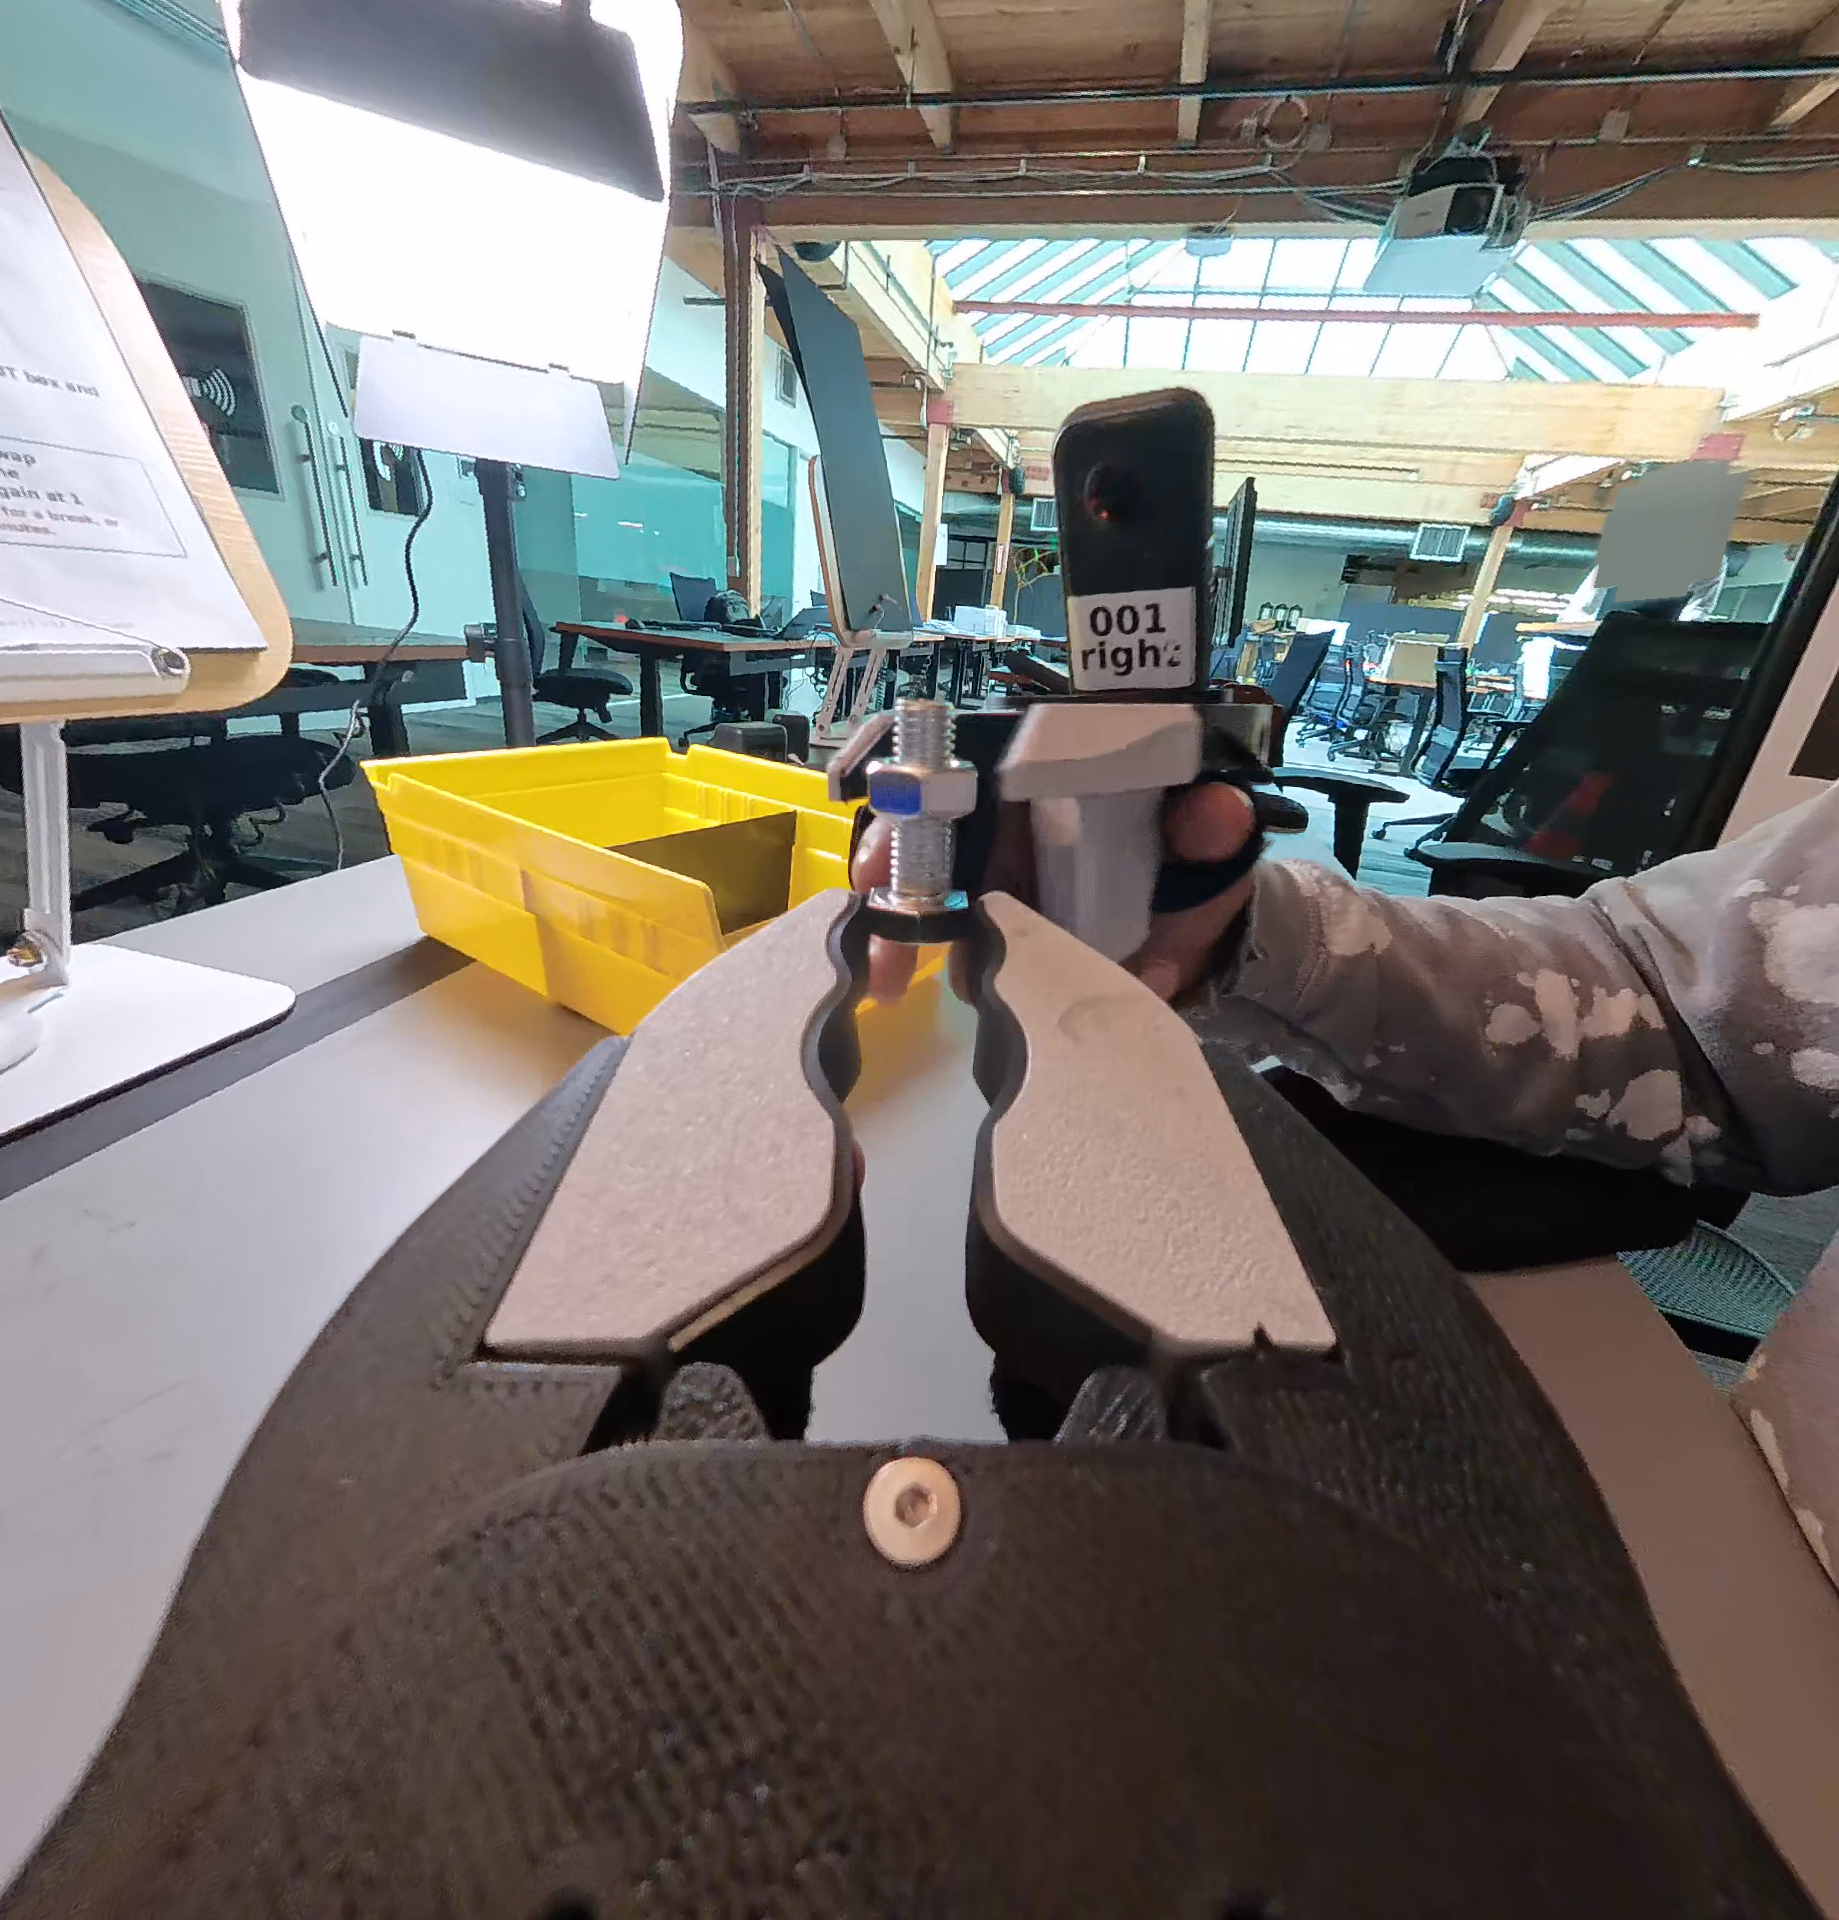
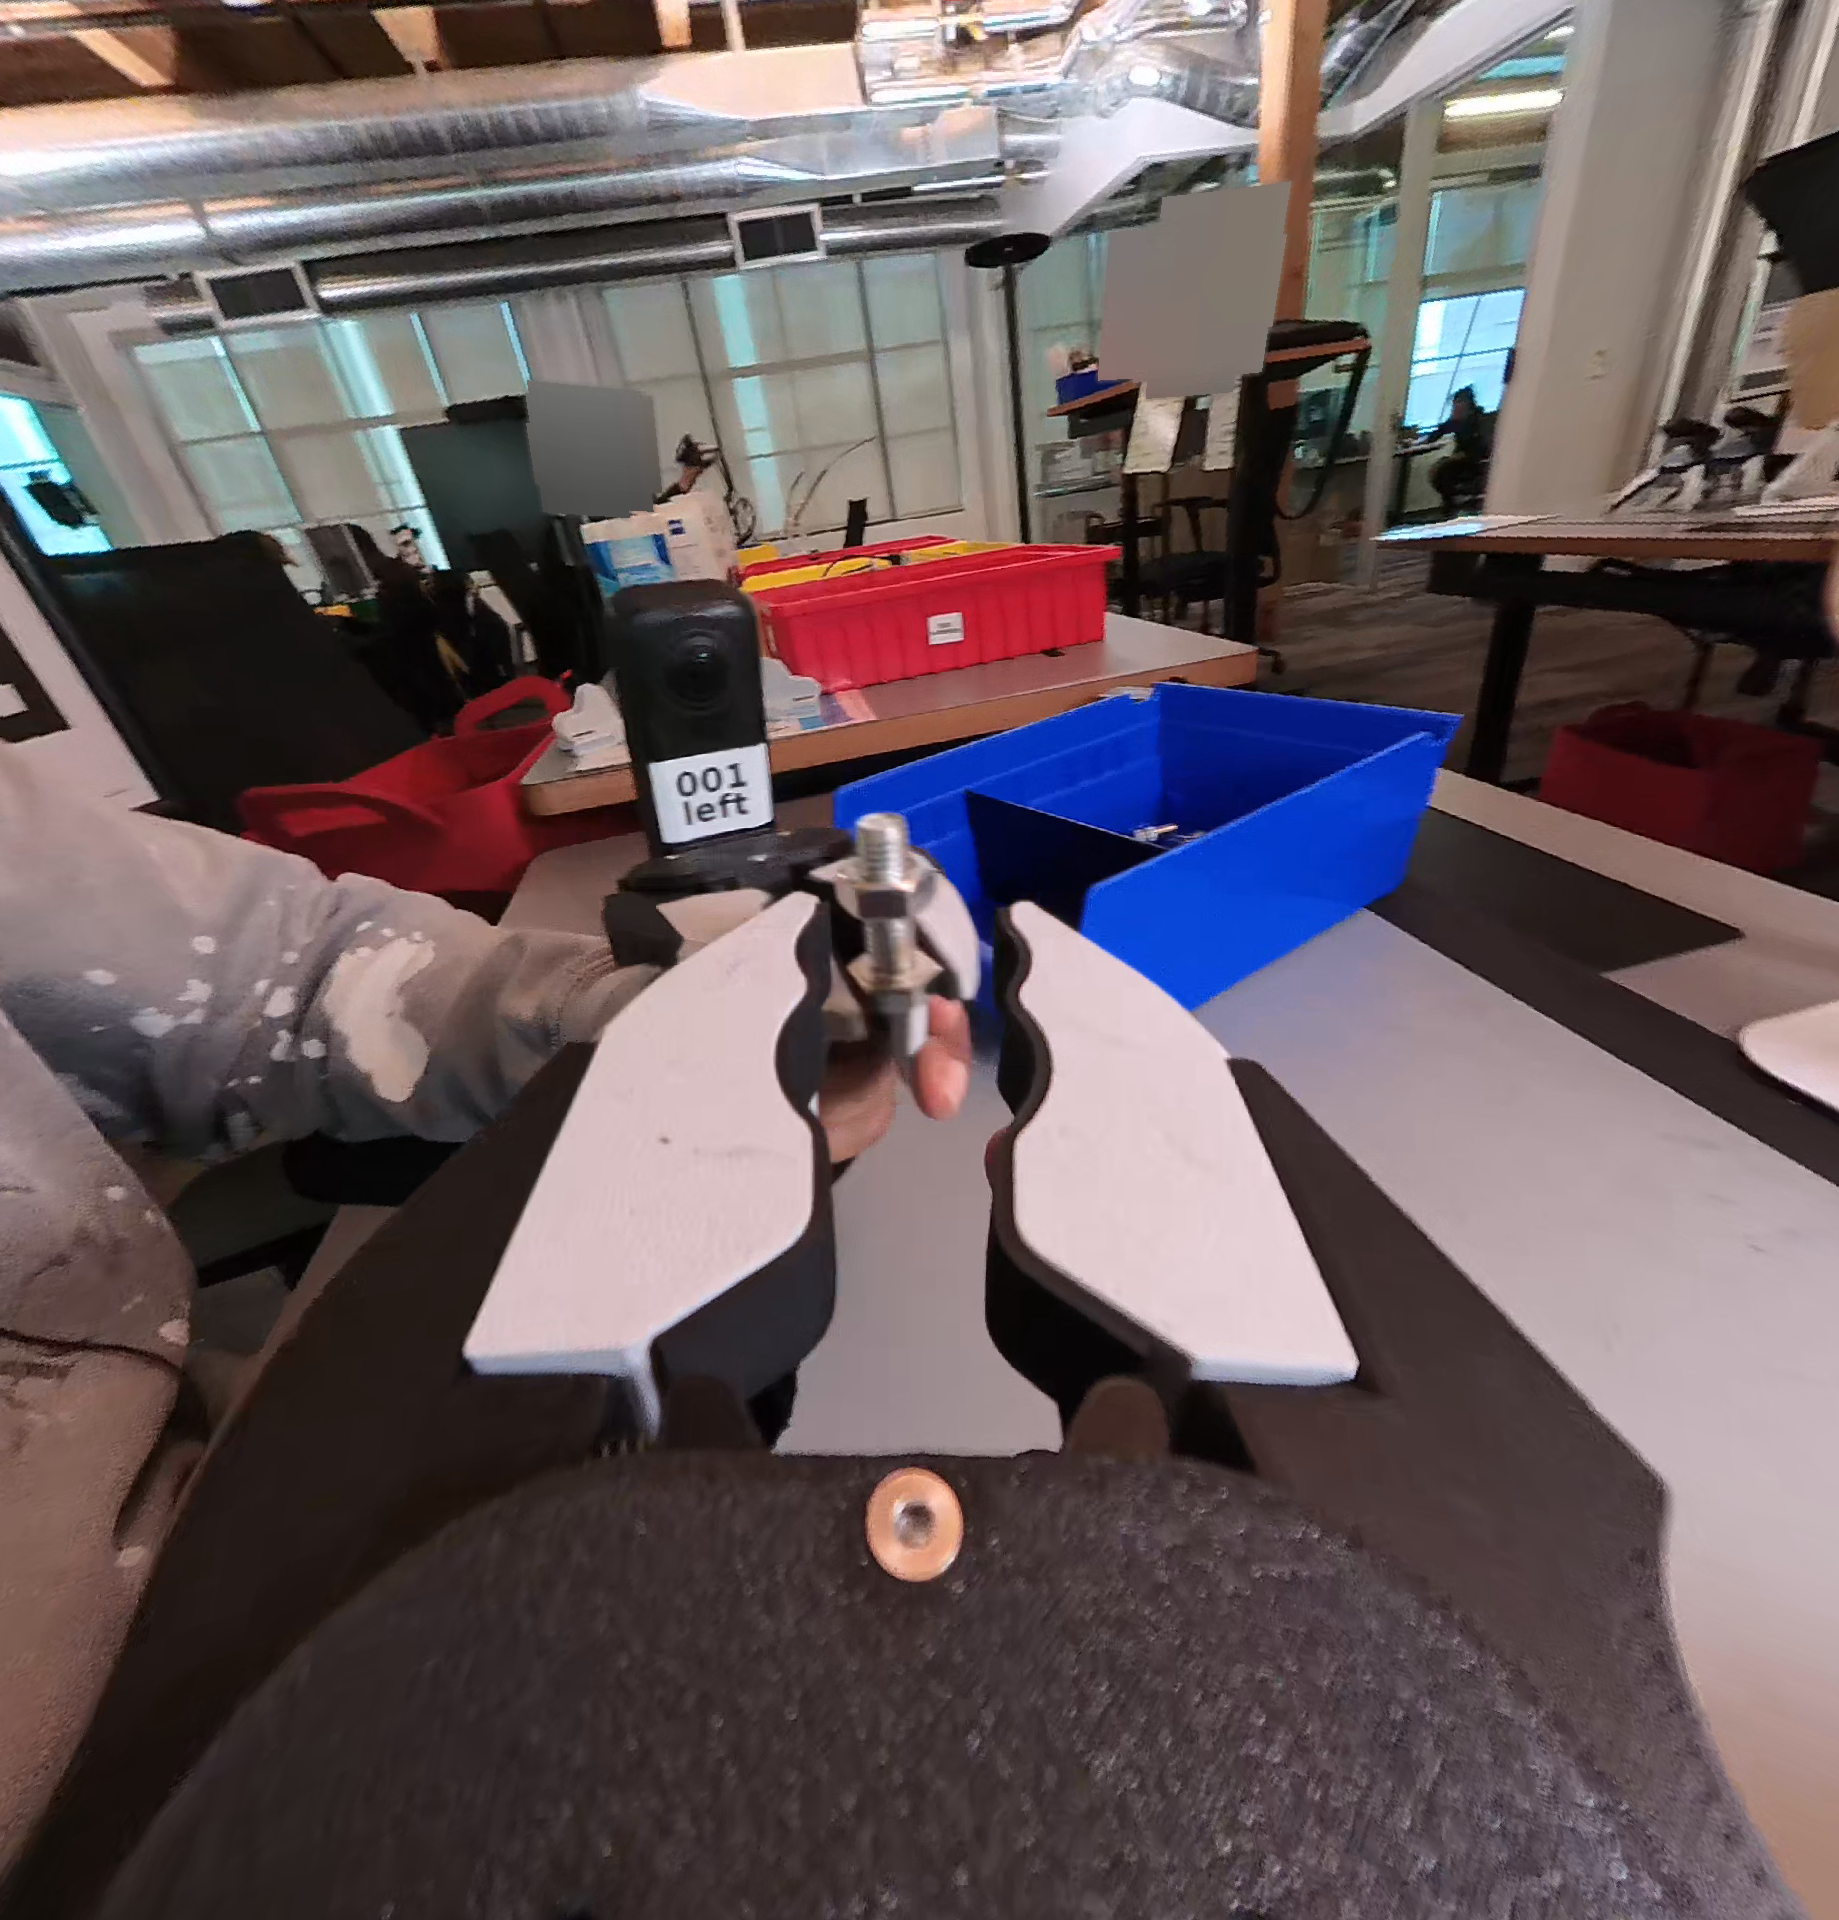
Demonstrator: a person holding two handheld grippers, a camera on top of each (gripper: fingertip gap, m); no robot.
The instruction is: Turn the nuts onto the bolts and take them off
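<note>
A silver bolt (image 1: pixel 917 842) stands upright above the grey table, with a nut (image 1: pixel 920 795) bearing a blue mark partway down its thread. My left gripper (image 1: pixel 910 914) is shut on the bolt's head at the fingertips. My right gripper (image 2: pixel 907 925) is open, and the bolt (image 2: pixel 887 935) and nut (image 2: pixel 884 883) stand between its fingertips without being pinched. In the left wrist view the right gripper (image 1: pixel 967 758) faces me just behind the nut, with one finger (image 1: pixel 853 764) close beside it. A person's hands hold both grippers.
A yellow bin (image 1: pixel 541 831) sits on the table (image 1: pixel 219 1299) behind the bolt on the left side. A blue bin (image 2: pixel 1258 831) with some metal parts (image 2: pixel 1154 831) inside sits on the right side. A white stand base (image 1: pixel 115 1018) holds a paper board at the left. The grippers are tip to tip, or close to it.
</note>
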